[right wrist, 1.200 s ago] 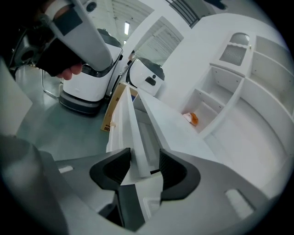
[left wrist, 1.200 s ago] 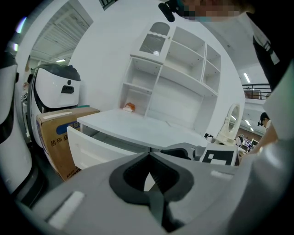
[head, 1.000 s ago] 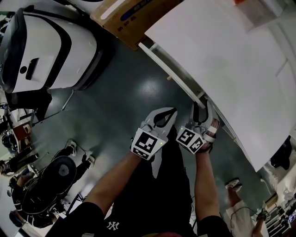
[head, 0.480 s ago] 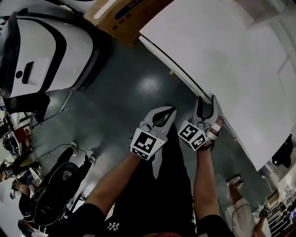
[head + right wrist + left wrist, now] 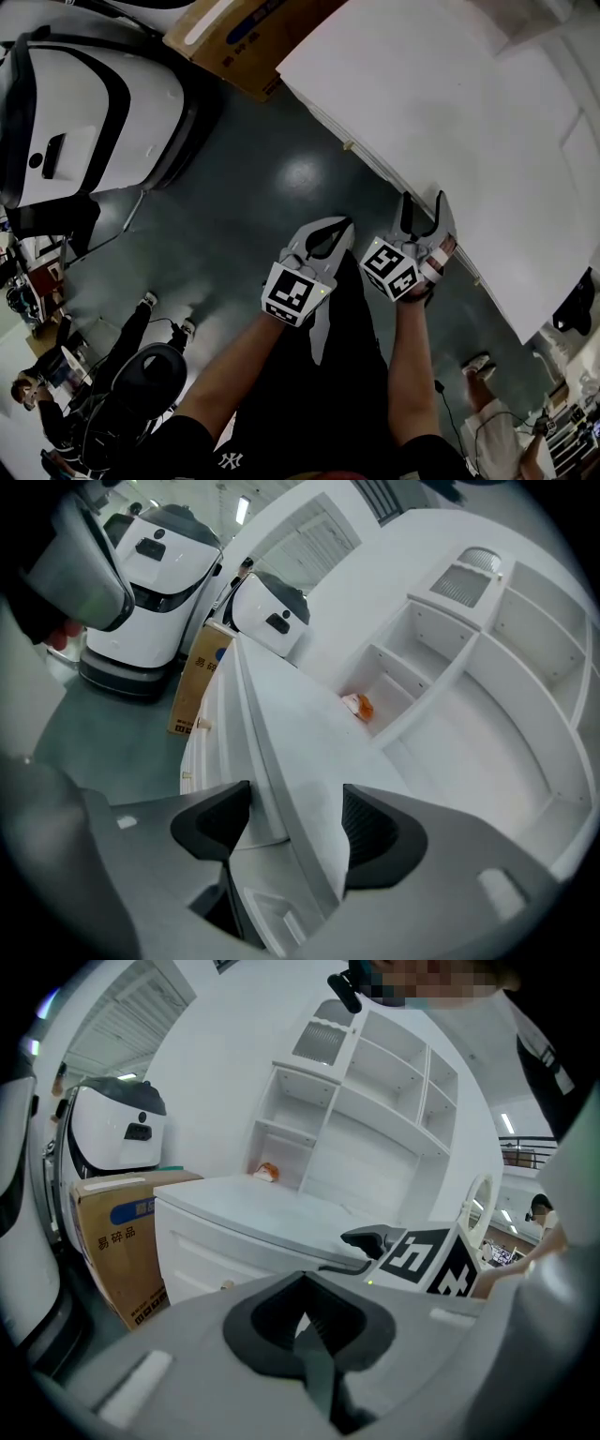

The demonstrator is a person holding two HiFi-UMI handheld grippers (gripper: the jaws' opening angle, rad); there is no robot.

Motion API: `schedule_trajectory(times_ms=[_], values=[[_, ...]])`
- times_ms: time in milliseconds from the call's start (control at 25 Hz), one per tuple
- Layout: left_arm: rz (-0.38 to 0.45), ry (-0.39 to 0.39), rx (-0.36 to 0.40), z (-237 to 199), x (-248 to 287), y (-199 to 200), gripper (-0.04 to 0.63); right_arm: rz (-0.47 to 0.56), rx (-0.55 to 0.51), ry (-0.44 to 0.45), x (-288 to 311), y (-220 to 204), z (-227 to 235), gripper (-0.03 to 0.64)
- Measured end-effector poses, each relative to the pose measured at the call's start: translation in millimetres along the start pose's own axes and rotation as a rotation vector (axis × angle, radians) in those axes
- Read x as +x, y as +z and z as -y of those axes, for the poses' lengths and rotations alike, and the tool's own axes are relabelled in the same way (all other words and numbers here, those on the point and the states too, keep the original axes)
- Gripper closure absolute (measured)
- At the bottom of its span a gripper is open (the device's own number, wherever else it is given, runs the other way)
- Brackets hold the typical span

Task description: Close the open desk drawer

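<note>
Grey moulded plastic forms both grippers, each carrying a white cube printed with black square markers. On the left gripper the ribbed dark pads are pressed together with nothing between them, and it hangs over the glossy dark green floor. On the right gripper the jaws stand well apart, astride the thin lip of the smooth white desk, one pad above the top and one in front of the drawer. From the head view the drawer shows as a narrow white strip tucked under the tabletop's edge, with a small pale knob. A brown cardboard box stands by the desk's end.
</note>
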State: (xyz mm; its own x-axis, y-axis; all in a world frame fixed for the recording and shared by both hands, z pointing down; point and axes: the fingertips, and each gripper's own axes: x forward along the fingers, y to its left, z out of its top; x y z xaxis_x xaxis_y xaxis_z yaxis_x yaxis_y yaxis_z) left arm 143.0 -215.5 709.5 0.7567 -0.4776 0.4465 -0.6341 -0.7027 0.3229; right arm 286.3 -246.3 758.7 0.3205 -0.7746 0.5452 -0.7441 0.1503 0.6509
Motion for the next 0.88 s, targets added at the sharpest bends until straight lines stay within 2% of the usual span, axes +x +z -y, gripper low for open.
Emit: schedule_trajectory(times_ms=[200,400,600,880], values=[[0.007,-0.002,0.002,-1.1,-0.1,0.4,0.595,0.008,-0.004,0.008,2.6,-0.1,0.4,0.270],[0.014,-0.002,0.002,-1.9,-2.4,1.2,0.594,0.029,0.005,0.054,3.9,-0.9,-1.1,0.270],[0.011,-0.008,0.003,1.7,-5.1,1.0,0.595,0.049,0.049,0.050,3.5,-2.1,2.0,0.275],[-0.001,-0.016,-0.001,0.7,-4.8,-6.4,0.595,0.053,0.056,0.061,8.8,-2.9,8.1,0.225]])
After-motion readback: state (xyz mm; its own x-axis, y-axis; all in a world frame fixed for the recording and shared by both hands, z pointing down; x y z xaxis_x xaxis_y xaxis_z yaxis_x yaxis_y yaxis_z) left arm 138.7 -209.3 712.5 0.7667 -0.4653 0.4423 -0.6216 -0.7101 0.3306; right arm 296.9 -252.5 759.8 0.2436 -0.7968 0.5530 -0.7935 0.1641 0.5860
